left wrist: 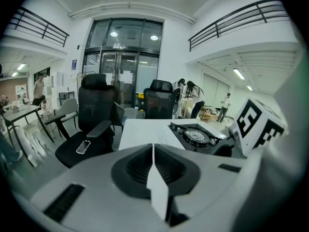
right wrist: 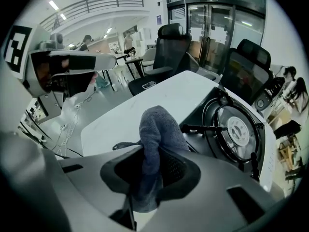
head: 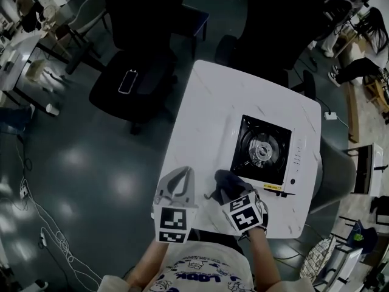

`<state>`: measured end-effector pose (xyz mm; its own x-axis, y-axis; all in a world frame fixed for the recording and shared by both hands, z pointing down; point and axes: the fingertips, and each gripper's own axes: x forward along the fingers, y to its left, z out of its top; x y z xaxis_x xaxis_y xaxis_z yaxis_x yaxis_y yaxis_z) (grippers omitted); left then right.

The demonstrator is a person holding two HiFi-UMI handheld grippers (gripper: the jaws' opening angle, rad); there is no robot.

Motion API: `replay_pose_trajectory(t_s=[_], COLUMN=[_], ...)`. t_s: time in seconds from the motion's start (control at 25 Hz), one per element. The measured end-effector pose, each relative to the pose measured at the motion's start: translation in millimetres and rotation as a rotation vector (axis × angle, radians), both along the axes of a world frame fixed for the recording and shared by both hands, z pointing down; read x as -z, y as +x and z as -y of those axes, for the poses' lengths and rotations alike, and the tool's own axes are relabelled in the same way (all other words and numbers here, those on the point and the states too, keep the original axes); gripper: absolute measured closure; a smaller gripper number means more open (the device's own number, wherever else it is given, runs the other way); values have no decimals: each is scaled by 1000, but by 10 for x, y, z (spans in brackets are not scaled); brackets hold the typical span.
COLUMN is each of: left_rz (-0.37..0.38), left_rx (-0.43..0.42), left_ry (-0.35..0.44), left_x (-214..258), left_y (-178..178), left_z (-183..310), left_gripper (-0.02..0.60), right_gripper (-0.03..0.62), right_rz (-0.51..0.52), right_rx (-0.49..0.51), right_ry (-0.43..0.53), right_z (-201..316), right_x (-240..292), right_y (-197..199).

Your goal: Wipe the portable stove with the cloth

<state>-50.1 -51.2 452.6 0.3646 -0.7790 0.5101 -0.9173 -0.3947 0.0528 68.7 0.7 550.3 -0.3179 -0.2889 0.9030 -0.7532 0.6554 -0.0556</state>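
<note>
White table point(head: 213, 102), right tongs point(right wrist: 147, 178) pinching cloth point(right wrist: 157, 129), its lower end hidden.

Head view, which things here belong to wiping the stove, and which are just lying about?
For the job:
- grey-blue terry cloth, clamped in the right tool
- black-topped white portable gas stove
- white square table under it

Lying about:
- smartphone on the black office chair
- second black office chair
- left tool, shut and empty
</note>
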Motion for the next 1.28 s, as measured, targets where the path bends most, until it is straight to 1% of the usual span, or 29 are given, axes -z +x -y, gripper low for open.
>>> replay_pose_trajectory(t_s=[0.24,0.44,0.6,0.92,1.28], left_rz=[0,0,-1,1,-1], left_rx=[28,45,49,50,48], left_ry=[-1,-1,-2,0,-11], left_x=[-1,3,5,14,-21], left_y=[-136,-206,-238,-241,-203], left_z=[14,29,35,104,150], left_gripper=[560,560,560,560,560], right_gripper=[502,502,503,502,502], right_rz=[70,159,164,216,293], right_rx=[4,-34,-23,-24,-71], right_ry=[-37,-57,-62,-86,-94], right_z=[47,166,234,360,511], right_x=[43,105,142,209,280], right_y=[-221,-338,-377,-398,-408])
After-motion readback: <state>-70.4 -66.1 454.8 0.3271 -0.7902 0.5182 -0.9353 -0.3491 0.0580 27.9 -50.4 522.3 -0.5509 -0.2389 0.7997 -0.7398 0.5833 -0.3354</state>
